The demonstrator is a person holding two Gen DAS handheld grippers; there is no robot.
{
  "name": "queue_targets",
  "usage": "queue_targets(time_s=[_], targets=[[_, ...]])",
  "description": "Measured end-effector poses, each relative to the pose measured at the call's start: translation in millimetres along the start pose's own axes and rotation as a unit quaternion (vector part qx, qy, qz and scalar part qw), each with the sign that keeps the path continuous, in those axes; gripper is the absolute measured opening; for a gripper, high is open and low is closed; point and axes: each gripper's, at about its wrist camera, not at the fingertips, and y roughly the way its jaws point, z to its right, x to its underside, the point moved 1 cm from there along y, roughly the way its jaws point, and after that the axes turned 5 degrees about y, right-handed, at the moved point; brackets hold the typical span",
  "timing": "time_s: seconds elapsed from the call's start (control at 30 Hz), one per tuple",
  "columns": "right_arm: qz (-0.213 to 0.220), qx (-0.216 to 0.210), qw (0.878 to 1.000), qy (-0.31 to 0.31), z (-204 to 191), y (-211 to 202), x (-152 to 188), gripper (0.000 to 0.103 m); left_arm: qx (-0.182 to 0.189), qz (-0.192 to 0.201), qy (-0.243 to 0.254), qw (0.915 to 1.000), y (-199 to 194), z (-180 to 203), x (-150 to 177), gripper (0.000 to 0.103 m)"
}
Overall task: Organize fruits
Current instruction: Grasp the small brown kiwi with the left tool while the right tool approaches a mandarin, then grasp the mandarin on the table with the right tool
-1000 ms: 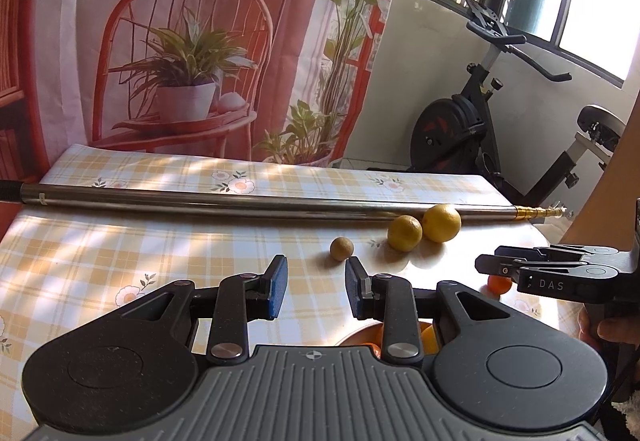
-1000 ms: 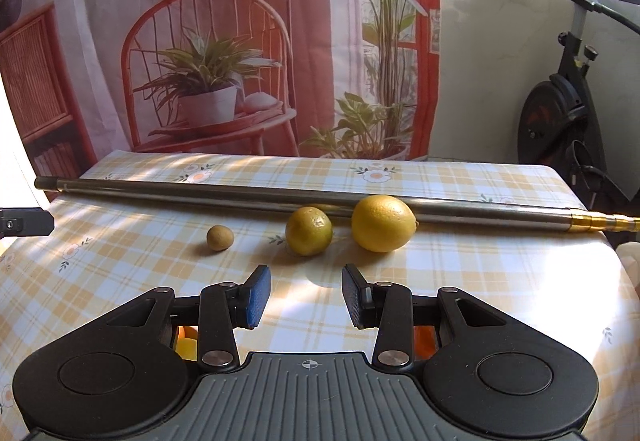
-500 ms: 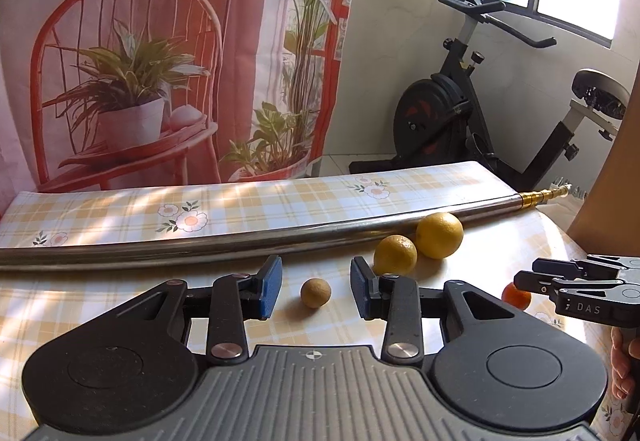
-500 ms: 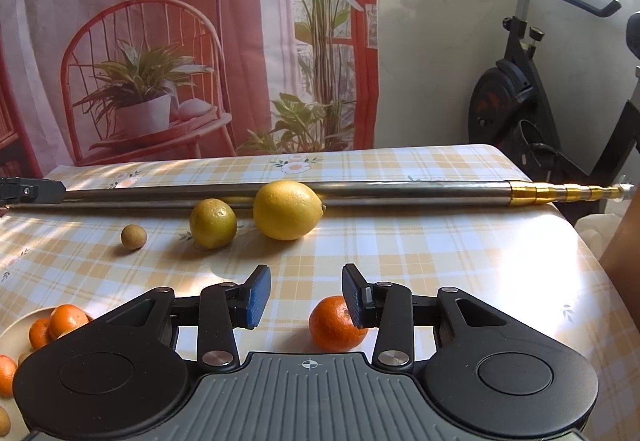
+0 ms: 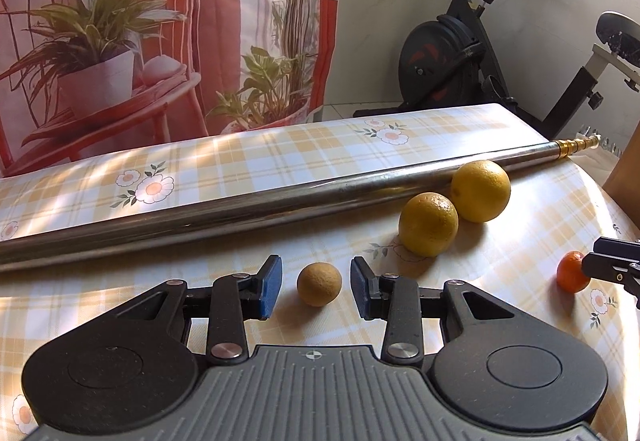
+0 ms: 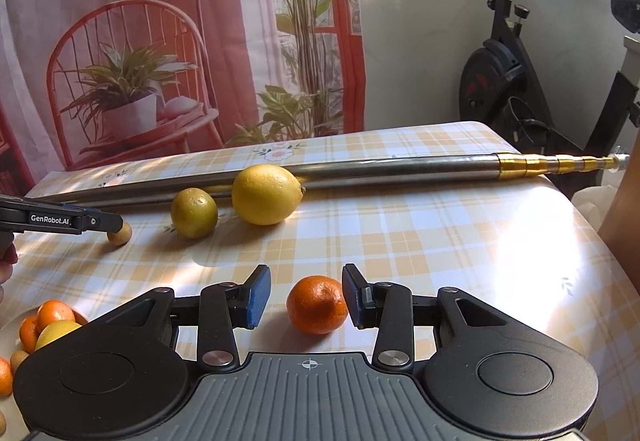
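left tool (image 5: 316, 287): low over the surface (image 5: 520, 233), released, straddling a small tan round fruit (image 5: 319, 284)
right tool (image 6: 306, 301): released, straddling a glossy orange mandarin (image 6: 317, 304)

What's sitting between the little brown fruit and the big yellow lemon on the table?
A mid-sized yellow-green citrus lies between the small brown fruit and the lemon, in front of the metal pole. Both wrist views show it.

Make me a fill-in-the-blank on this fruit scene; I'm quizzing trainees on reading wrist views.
1. The left tongs straddle a small ____ fruit.
2. The right tongs straddle an ____ mandarin.
3. Both tongs are ____.
4. The lemon rests against the metal ____.

Missing words: brown; orange; open; pole
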Motion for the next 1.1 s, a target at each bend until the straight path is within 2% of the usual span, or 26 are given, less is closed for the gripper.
queue_targets(time_s=[0.33, 0.4, 0.47, 0.7, 0.9, 1.1], targets=[[-0.001, 0.001, 1.0, 0.002, -1.0, 2.2, -0.8, 0.037, 0.004, -0.034, -0.005, 0.9994, 25.9, 0.1, -2.2, 0.039], [-0.001, 0.001, 1.0, 0.003, -0.9, 2.5, -0.3, 0.037, -0.003, -0.03, 0.001, 0.9995, 25.9, 1.2, -1.4, 0.036], [-0.002, 0.002, 1.0, 0.003, 0.0, 3.3, -0.1, 0.037, 0.0, -0.029, 0.009, 0.9995, 22.8, 2.6, 0.0, 0.029], [-0.007, 0.006, 1.0, 0.013, 3.3, 11.1, 0.9, 0.037, 0.001, -0.015, 0.026, 0.9995, 5.0, 7.0, 4.8, 0.029], [-0.029, 0.004, 0.999, 0.038, 8.6, 23.1, 2.9, 0.039, 0.001, -0.003, 0.025, 0.9997, -17.5, 5.9, 7.2, 0.029], [-0.044, 0.007, 0.997, 0.06, 10.9, 30.1, 4.1, 0.036, 0.002, 0.005, 0.031, 0.9995, -38.0, 8.0, 15.2, 0.029]])
